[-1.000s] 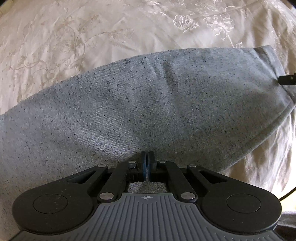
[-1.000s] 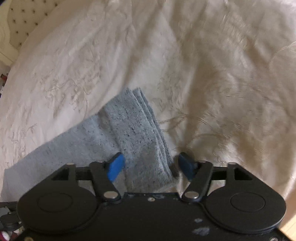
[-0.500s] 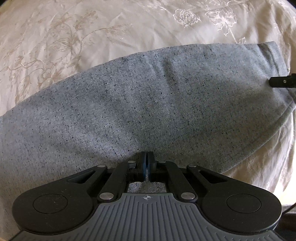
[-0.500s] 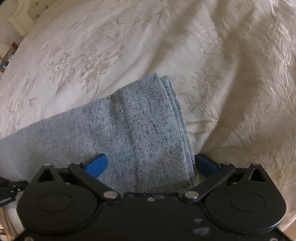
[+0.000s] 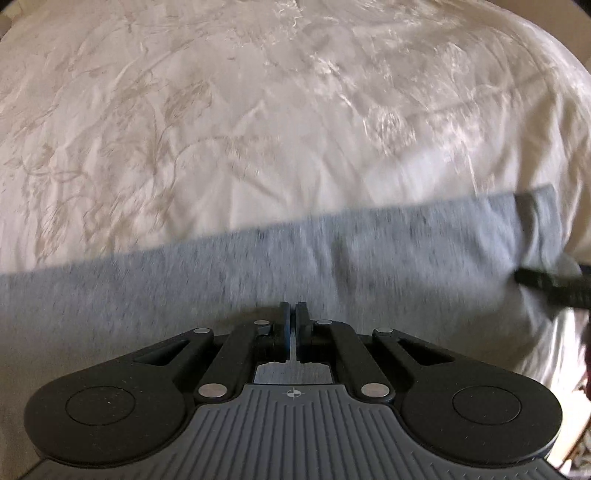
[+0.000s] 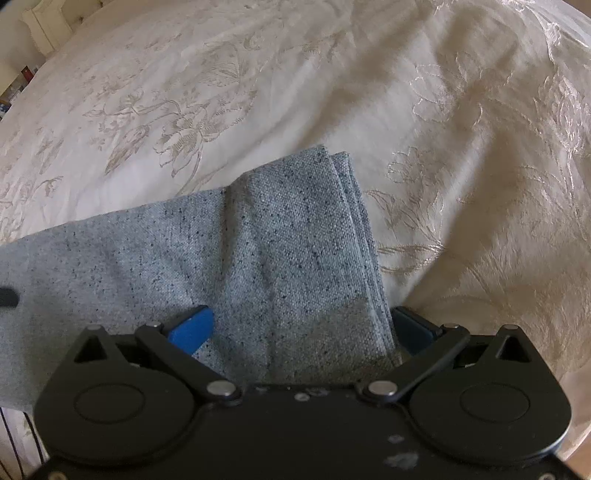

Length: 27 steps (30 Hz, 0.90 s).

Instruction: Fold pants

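Observation:
Grey speckled pants (image 5: 369,266) lie folded lengthwise on a cream bedspread. In the left wrist view my left gripper (image 5: 294,314) is shut, pinching the near edge of the pants. The view is blurred by motion. In the right wrist view the hem end of the pants (image 6: 295,258) lies between the blue pads of my right gripper (image 6: 299,328). Its jaws stand wide open on either side of the layered cuff. A finger of the right gripper shows at the right edge of the left wrist view (image 5: 554,284).
The cream bedspread (image 6: 258,92) with embroidered flowers fills both views. A tufted headboard (image 6: 40,26) and some small items stand at the far upper left. The bed's edge drops off at the lower right (image 6: 576,424).
The left gripper has lifted and pulled back with the pants' edge, so more bedspread shows beyond. The right gripper has opened wider and moved further over the hem end.

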Tool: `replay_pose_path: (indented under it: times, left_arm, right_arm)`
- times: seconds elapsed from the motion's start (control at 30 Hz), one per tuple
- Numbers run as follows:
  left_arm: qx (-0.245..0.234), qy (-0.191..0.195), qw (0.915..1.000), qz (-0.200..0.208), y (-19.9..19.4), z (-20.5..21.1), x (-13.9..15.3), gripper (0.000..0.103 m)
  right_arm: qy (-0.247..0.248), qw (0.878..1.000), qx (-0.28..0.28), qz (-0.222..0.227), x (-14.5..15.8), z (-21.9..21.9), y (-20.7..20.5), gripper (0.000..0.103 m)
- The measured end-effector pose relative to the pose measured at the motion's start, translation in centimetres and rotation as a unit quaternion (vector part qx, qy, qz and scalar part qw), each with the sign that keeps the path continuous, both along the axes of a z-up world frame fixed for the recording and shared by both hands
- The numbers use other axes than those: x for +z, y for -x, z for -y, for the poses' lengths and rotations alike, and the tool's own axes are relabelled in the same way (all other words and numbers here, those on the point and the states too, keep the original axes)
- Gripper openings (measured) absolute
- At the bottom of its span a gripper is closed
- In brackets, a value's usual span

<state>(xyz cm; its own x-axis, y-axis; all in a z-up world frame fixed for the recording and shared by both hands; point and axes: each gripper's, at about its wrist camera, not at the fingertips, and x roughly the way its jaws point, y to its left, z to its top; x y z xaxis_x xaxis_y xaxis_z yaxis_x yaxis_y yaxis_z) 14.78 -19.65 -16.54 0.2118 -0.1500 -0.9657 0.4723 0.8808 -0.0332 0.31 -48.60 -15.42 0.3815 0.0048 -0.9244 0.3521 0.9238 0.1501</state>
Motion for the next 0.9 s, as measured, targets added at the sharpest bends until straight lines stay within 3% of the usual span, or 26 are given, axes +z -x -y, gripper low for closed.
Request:
replay_pose_path:
  times: [0.1,0.27,0.47,0.67,0.73,0.83,0.9]
  left_arm:
    - [-0.003,0.004,1.0,-0.008,0.0,0.9,-1.1,0.003]
    - [-0.017,-0.022,0.9996,-0.01,-0.3,2.4,-3.3,0.002]
    - [-0.025,-0.012,0.9996,0.008,1.2,1.9,-1.2,0.003]
    - [-0.042,0.005,0.999,-0.013,4.7,0.9,-0.5,0.003]
    - [-0.05,0.009,0.9986,-0.014,5.8,0.7,-0.3,0.003]
    - [-0.055,0.014,0.9982,-0.016,7.0,0.6,-0.3,0.003]
    - [-0.058,0.014,0.9981,-0.017,7.5,0.7,-0.5,0.003]
  right_arm:
    - [-0.002,1.0,0.0,-0.003,0.3,0.2,0.2,0.103]
    - [-0.002,1.0,0.0,-0.004,0.3,0.2,0.1,0.103]
    - [-0.007,1.0,0.0,-0.007,0.4,0.3,0.1,0.103]
    - [-0.043,0.999,0.006,-0.015,0.7,1.2,-0.1,0.103]
    - [-0.058,0.998,0.008,-0.014,1.0,1.8,0.0,0.096]
    - [-0.084,0.996,0.01,-0.01,1.5,2.6,0.2,0.064]
    - [-0.103,0.995,0.004,-0.009,1.8,3.2,0.4,0.019]
